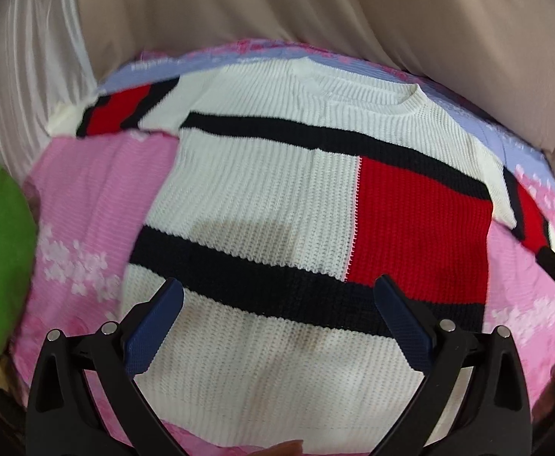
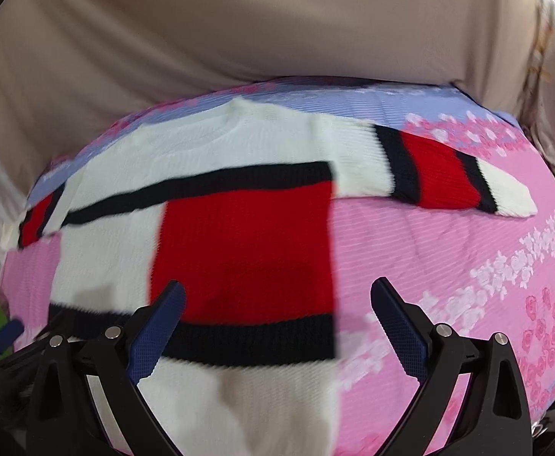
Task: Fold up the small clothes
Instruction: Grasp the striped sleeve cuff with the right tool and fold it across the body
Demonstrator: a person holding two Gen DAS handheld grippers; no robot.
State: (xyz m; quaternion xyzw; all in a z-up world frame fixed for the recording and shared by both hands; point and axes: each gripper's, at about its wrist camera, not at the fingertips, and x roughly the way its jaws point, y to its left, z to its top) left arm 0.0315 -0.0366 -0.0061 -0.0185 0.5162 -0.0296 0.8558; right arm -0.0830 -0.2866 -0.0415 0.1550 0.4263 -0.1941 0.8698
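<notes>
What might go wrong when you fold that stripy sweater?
The sweater is a thick knit, so open fingers may pinch the pink sheet underneath too. Its sleeves stick out sideways and might flop loose. The green thing sits near the left gripper and might get bumped.

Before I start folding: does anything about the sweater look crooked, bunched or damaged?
Nothing stands out. The knit sweater lies flat and face up on the pink floral sheet, both sleeves spread outward, with no visible holes. Faint grey patches near the hem look like shadows. Both hand-held grippers are open above it.
</notes>
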